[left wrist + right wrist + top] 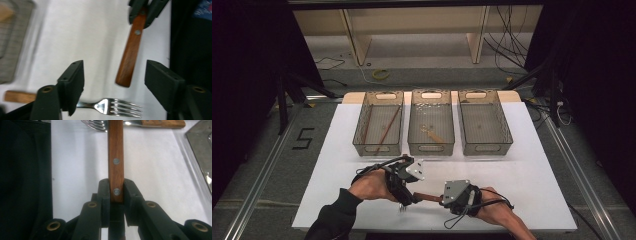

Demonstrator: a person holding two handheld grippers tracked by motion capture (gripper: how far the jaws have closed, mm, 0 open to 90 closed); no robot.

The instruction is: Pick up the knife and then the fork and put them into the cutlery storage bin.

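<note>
The right gripper (116,195) has its jaws clamped on a wooden handle (115,157) fixed with two metal rivets. In the right gripper view the handle's long axis runs straight from the jaws toward 12 o'clock, its free end reaching the fork (96,123) at the top edge. What tool the handle belongs to cannot be told, since the far part is hidden behind the jaws.

In the left gripper view the left gripper (115,82) has its jaws standing wide apart with nothing pressed between them. The same handle (130,52) hangs above the gap, its free end pointing to about 7 o'clock, gripped at 12 o'clock by the right gripper (143,12). Below it the fork (112,107) lies flat on the white table (87,32), tines toward 3 o'clock, its own wooden grip at 9 o'clock.

In the high view both grippers sit at the near edge of the table, the left gripper (404,192) at 9 o'clock of the right gripper (447,199), the handle (428,196) level between them. Three wire baskets (432,122) stand at 12 o'clock. On the floor at 9 o'clock is a taped "5" (303,138).
</note>
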